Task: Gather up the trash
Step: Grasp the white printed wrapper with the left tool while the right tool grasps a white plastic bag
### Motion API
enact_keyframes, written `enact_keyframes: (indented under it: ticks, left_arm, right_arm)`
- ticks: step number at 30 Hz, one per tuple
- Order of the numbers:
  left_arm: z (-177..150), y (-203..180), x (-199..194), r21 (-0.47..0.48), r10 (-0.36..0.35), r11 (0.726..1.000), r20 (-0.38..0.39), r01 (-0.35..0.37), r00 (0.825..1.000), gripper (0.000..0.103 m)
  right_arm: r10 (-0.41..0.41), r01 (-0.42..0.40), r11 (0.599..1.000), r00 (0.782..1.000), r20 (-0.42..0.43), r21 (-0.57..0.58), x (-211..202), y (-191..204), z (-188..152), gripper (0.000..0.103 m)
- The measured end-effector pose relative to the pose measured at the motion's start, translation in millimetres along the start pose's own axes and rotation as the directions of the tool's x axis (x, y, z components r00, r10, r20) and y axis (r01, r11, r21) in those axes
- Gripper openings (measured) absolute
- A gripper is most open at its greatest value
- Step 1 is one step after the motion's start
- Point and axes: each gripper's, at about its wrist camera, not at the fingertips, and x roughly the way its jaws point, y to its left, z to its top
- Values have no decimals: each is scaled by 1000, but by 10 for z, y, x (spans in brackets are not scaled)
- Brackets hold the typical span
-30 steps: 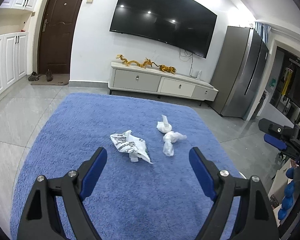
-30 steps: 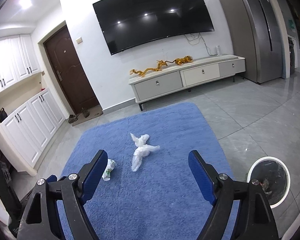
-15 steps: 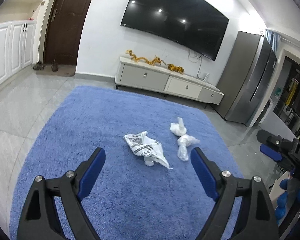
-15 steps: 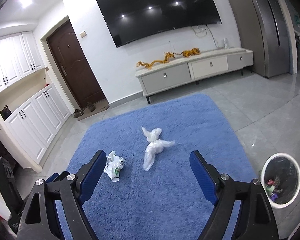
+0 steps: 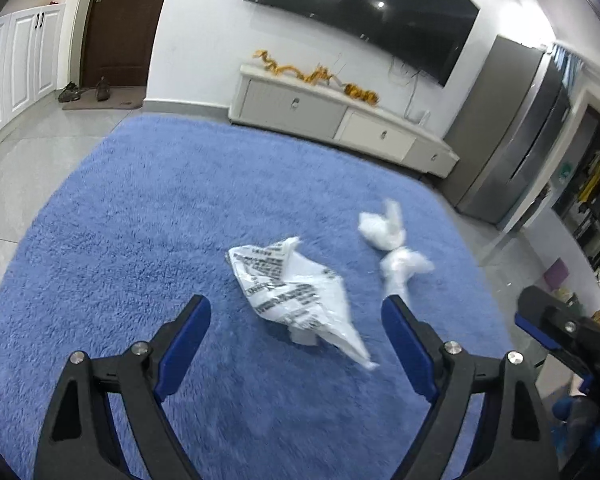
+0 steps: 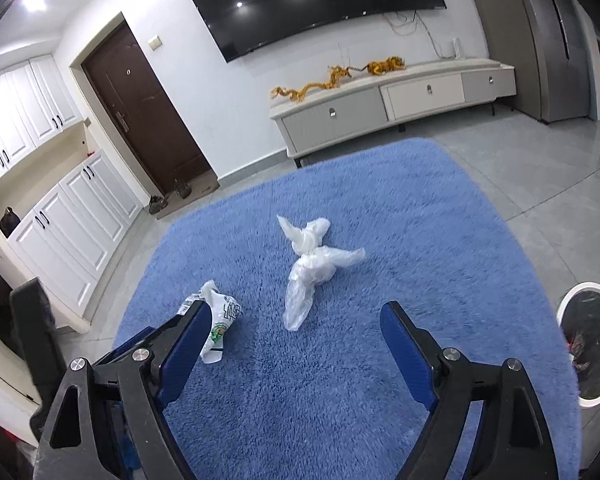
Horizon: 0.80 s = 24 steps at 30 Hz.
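- The left gripper (image 5: pixel 296 322), black-framed with blue pads, is held low over the shaggy blue pile rug (image 5: pixel 132 220), tilted down toward it, its jaws spread wide and holding nothing.
- Just ahead of the gap between its fingers lies a crumpled white plastic wrapper with black print (image 5: pixel 296 288), flattened and tapering to a point at its near end, resting on the rug.
- To the right of it sit two knotted, translucent white plastic bags (image 5: pixel 392 246), bunched and wrinkled, touching each other; the picture is blurred there.
- The right gripper (image 6: pixel 296 330), of the same build, also hangs low over the rug with jaws wide apart and empty.
- From its view the knotted bags (image 6: pixel 310 264) lie ahead between the fingers, while the printed wrapper (image 6: pixel 220 320), showing a green mark, lies partly behind the left finger.
- A round white-rimmed trash bin with a dark liner (image 6: pixel 590 344) stands on the glossy grey tile floor (image 6: pixel 540 168) just beside the rug's right edge, with scraps inside.
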Motion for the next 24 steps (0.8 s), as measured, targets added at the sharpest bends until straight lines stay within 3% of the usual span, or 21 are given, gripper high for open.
enact_keyframes:
  ticks: [7,20,22,24]
  left_arm:
    - [117,79,323,31,26,999,-27,-25,999,87]
    - [142,91,515,44,-46,998,-70,49,996,86]
    - [129,108,527,41,-51,998,-72,54,996,86]
    - [115,128,521,38,-58,997,-76,61,995,86]
  right_arm:
    - [13,-13,1000,999,-33,14,536,47,65,86]
    - [-22,31,985,998,-56,169,1227,-162,308,86]
    - [-32,39,986,999,-42,160,1257,-161,342,82]
    - [-46,52,987,998,-41,152,1294,-160,368,68]
